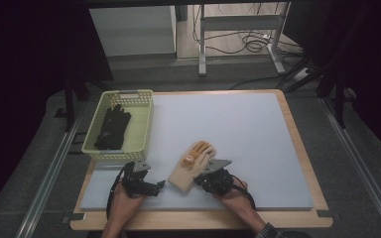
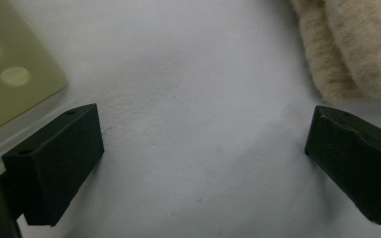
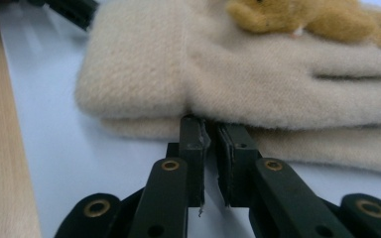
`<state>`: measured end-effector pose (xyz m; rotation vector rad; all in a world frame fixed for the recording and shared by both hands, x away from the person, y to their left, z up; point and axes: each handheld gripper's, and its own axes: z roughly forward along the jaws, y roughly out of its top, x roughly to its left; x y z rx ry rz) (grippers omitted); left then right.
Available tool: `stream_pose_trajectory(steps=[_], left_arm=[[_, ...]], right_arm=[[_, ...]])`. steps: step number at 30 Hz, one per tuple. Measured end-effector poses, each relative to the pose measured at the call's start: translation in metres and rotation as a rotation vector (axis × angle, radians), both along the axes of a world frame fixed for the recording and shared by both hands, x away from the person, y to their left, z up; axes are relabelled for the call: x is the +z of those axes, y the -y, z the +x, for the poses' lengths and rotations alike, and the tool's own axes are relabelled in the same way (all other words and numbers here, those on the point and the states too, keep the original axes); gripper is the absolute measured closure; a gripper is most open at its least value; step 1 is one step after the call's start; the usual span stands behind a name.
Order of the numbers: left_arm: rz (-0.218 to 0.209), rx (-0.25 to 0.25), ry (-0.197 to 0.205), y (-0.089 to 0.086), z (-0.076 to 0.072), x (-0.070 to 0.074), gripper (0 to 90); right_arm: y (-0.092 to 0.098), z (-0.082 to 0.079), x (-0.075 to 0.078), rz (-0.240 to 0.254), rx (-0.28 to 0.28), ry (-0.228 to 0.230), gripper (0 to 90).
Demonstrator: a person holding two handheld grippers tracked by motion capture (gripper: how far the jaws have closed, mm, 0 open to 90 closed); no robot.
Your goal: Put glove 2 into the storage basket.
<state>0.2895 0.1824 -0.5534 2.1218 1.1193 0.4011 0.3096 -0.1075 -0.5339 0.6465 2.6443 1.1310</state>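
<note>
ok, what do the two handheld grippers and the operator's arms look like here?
Both the left gripper and the right gripper are black linkage units, each topped by a grey three-cornered plate, with a black cable looping back along the forearm. The left jaws end in blocky black pads. The right gripper's arms carry brass-coloured pivot rivets. A patterned cuff shows at the right wrist.

High view looks down and forward over the whole table point(image 1: 297, 148); both gripper views sit low and close, sharing the cream glove point(image 1: 191, 168) point(image 2: 357, 44) point(image 3: 258, 84).
</note>
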Motion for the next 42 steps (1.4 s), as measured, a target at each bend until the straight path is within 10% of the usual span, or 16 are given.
stream_pose_trajectory(steps=[14, 42], left_arm=[[0.0, 0.0, 0.0, 0.0, 0.0, 0.0, 1.9], [0.006, 0.003, 0.002, 0.0, 0.0, 0.0, 1.5]], right_arm=[[0.036, 0.002, 0.016, 0.009, -0.064, 0.034, 66.6], [0.139, 0.02, 0.027, 0.041, -0.368, 0.036, 28.8]])
